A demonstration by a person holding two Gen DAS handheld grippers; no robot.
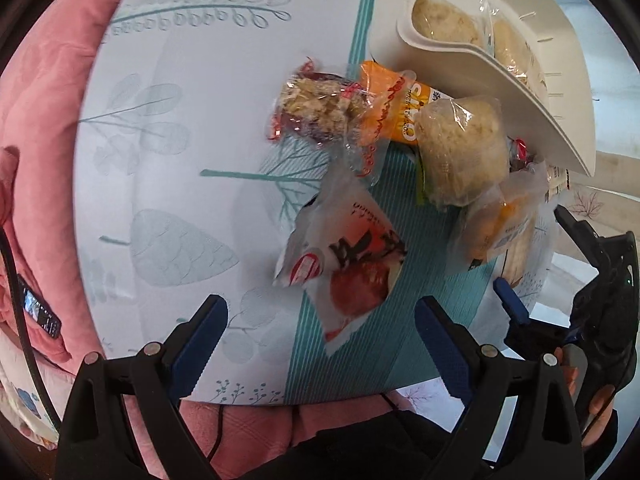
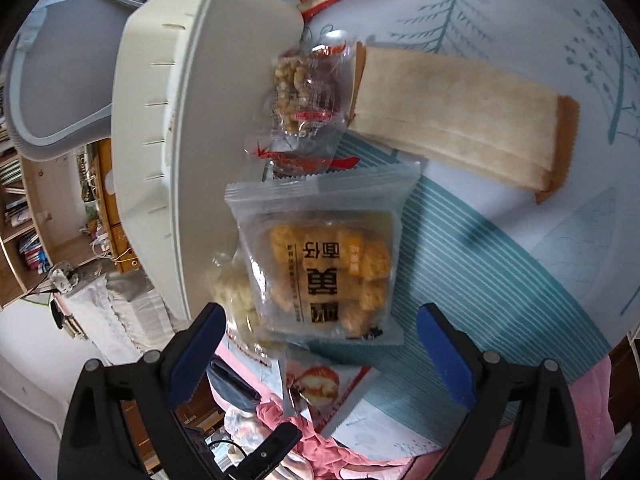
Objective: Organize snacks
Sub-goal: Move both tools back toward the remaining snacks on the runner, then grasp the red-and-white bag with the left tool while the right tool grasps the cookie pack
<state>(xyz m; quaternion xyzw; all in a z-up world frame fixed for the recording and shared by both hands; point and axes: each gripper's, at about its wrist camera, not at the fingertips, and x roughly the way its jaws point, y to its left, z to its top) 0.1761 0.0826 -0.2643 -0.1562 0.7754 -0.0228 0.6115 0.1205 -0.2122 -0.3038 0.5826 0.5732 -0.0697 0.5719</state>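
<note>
Hovering over snack packets (image 1: 344, 264) beside white basket (image 1: 480, 60), left gripper (image 1: 320, 320) spread wide, right gripper (image 2: 320, 328) likewise, both empty

bright daylight, fisheye warp, slight blur

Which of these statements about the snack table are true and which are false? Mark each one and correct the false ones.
1. The left hand-held gripper is open, with nothing clamped between its fingers. True.
2. The white basket holds no snacks yet. False: at least two clear-wrapped pale cakes lie in it.
3. A long tan packet lies flat on the tablecloth beside the pile. True.
4. The right hand-held gripper is shut on the packet of yellow-orange pieces. False: its fingers stand wide apart and the packet lies ahead of them, ungripped.
5. The tablecloth is plain red. False: it is pale with teal leaf and tree prints.
</note>
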